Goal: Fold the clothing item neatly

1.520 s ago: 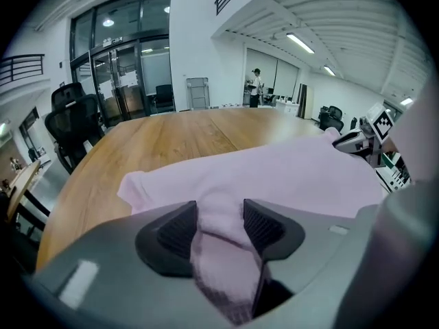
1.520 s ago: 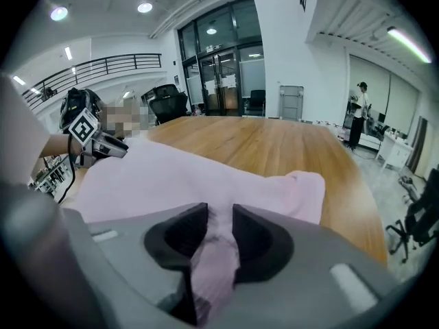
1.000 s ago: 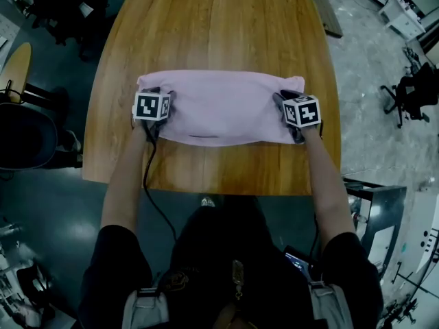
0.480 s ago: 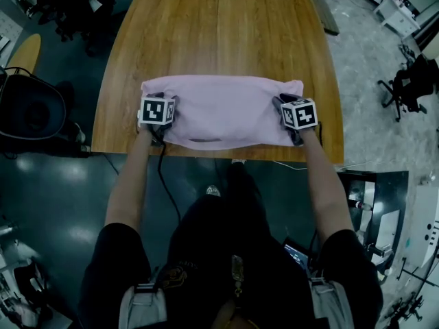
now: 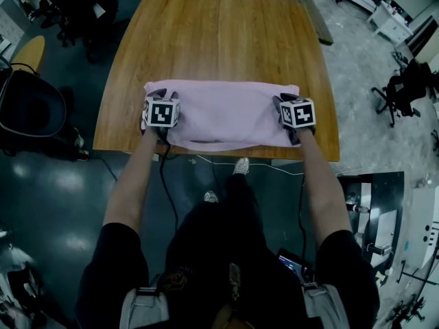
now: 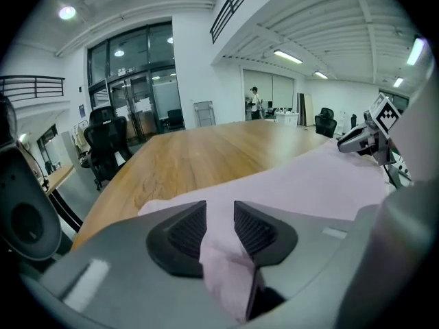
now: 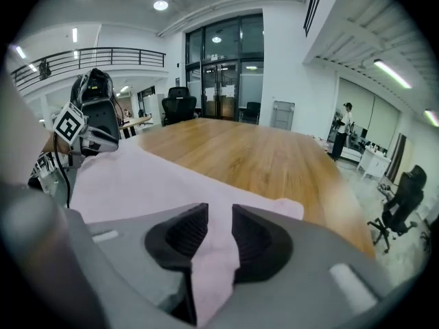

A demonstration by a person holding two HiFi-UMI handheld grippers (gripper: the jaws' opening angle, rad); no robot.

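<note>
Finds the pink garment point(image 5: 226, 112) laid as a long band across the near part of the wooden desk point(image 5: 219, 33), front fold close to the near edge. Notes the band lying nearer that edge than a second ago, dragged toward the near side with both ends in hand. Finds the left end bunched between the fingers point(image 6: 186, 230) of the left gripper point(image 5: 159, 96), these having just been closing and now pressing on the cloth across a middling gap. Finds the right end pinched likewise in the right gripper point(image 5: 284, 103), fingers point(image 7: 250, 237) part-closed on a fold of cloth, gap as before. Judges both ends secured and the garment repositioned for a further fold. Judges the task part done, with at least one more fold needed to reach a compact shape. Flags a slight risk of the front fold slipping over the desk edge under further pulling. Counts one garment, one desk, and two grippers, each with two fingers and one marker cube point(image 5: 162, 112). Counts one cable point(image 5: 167, 190) trailing from the left gripper. Counts, beyond the desk, at least two office chairs point(image 5: 405, 88) on the floor and one person point(image 6: 254, 101) standing far off.
</note>
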